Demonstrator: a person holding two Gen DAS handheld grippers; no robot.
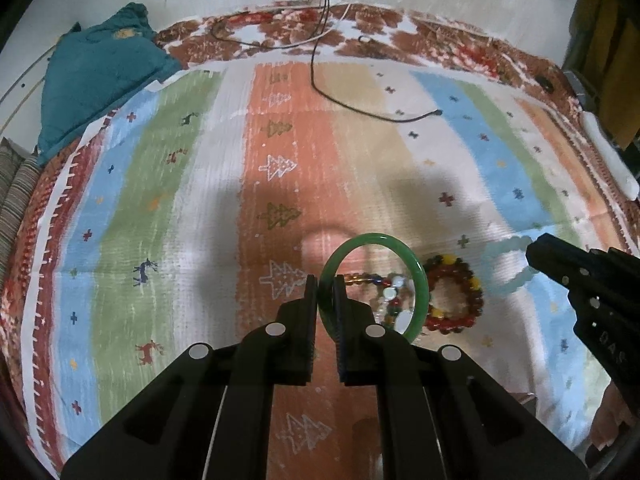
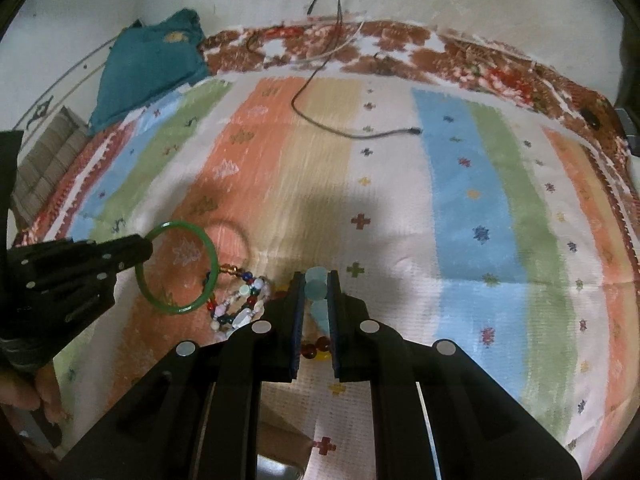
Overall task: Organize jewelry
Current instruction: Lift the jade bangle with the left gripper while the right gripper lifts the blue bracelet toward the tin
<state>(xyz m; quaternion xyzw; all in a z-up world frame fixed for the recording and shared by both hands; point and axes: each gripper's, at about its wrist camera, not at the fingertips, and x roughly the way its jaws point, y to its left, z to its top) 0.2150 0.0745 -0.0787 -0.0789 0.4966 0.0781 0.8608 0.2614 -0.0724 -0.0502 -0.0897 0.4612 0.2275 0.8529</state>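
My left gripper (image 1: 325,282) is shut on a green bangle (image 1: 420,280), holding it upright above the striped cloth; the bangle also shows in the right wrist view (image 2: 176,308). My right gripper (image 2: 316,278) is shut on a pale aqua bead bracelet (image 2: 318,288), which also shows in the left wrist view (image 1: 508,248). A red and yellow bead bracelet (image 1: 454,322) and a multicoloured bead strand (image 2: 240,304) lie on the cloth between the grippers.
A striped cloth (image 1: 168,184) with tree and cross patterns covers the surface. A teal cushion (image 1: 100,72) lies at the back left. A black cable (image 1: 360,108) trails across the far middle. A white object (image 1: 608,156) lies at the right edge.
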